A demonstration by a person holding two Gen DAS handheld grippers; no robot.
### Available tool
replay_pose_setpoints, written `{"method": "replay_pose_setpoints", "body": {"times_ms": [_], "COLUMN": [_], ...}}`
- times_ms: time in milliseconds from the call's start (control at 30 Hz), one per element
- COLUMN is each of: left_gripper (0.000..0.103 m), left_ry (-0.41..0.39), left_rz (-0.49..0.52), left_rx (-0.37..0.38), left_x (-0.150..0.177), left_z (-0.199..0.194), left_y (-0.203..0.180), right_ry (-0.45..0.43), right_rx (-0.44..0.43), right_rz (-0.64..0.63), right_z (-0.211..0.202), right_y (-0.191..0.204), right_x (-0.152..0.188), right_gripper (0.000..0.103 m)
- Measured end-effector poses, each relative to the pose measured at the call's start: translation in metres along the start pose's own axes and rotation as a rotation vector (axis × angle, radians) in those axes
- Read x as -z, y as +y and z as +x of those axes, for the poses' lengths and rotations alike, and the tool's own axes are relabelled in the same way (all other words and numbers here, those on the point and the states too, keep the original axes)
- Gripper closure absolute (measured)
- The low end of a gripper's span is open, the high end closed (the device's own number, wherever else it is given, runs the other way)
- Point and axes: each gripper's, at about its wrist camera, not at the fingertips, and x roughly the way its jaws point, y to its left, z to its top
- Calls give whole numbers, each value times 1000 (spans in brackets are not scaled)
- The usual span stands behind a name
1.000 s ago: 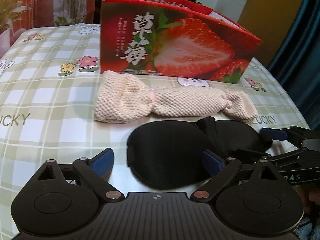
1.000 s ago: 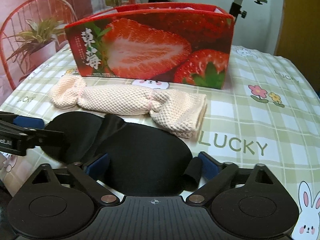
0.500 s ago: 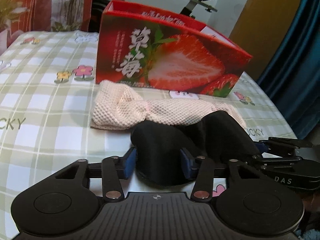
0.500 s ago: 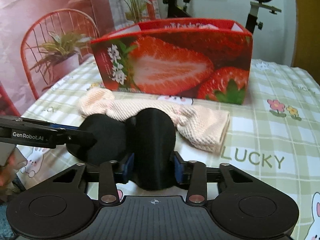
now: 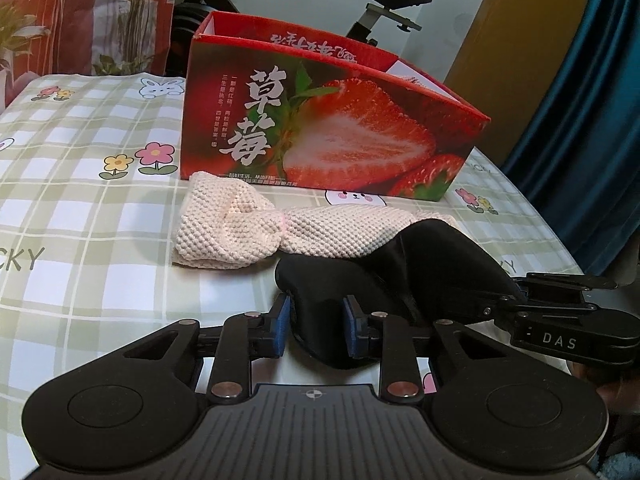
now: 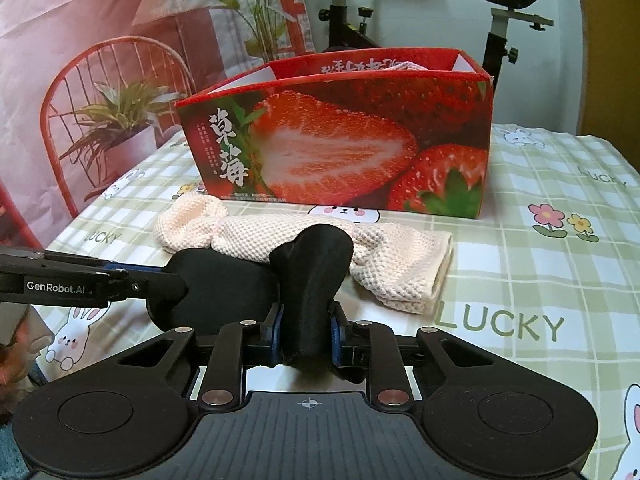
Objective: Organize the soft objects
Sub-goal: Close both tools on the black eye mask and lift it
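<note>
A black eye mask [image 5: 400,280] is held at both ends and lifted off the tablecloth. My left gripper [image 5: 316,328] is shut on its left cup. My right gripper [image 6: 306,328] is shut on its right cup [image 6: 316,276]; it also shows from the side in the left wrist view [image 5: 516,300]. A pink knitted cloth [image 5: 288,232] lies on the table just behind the mask, also in the right wrist view [image 6: 392,260]. The red strawberry box [image 5: 320,128] stands open-topped behind the cloth, also in the right wrist view [image 6: 340,144].
A green checked tablecloth [image 5: 80,220] covers the table. Something pink lies inside the box [image 6: 404,66]. An exercise bike [image 6: 500,8] and a red chair [image 6: 100,92] with a plant stand beyond the table. A blue curtain [image 5: 592,120] hangs at the right.
Both grippers closed from open onto the ends of the eye mask, bunching it, and lifted it up off the table. The cloth and box have not moved.
</note>
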Motion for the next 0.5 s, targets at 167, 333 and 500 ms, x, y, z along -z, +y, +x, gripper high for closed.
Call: {"method": "replay_pose_setpoints", "body": {"times_ms": [167, 333, 500], "left_gripper": [73, 43, 19], "left_ry": [33, 45, 70], "left_rz": [-6, -43, 13], "left_rx": [-30, -103, -104], "left_x": [0, -1, -4], "left_z": [5, 9, 19], "left_y": [2, 8, -3], "right_ry": [4, 15, 31], "right_rx": [9, -2, -13], "right_rz": [13, 12, 22], "right_z": [1, 3, 7], "right_y": [-2, -3, -3], "right_x": [0, 1, 2], "right_gripper": [78, 79, 79]}}
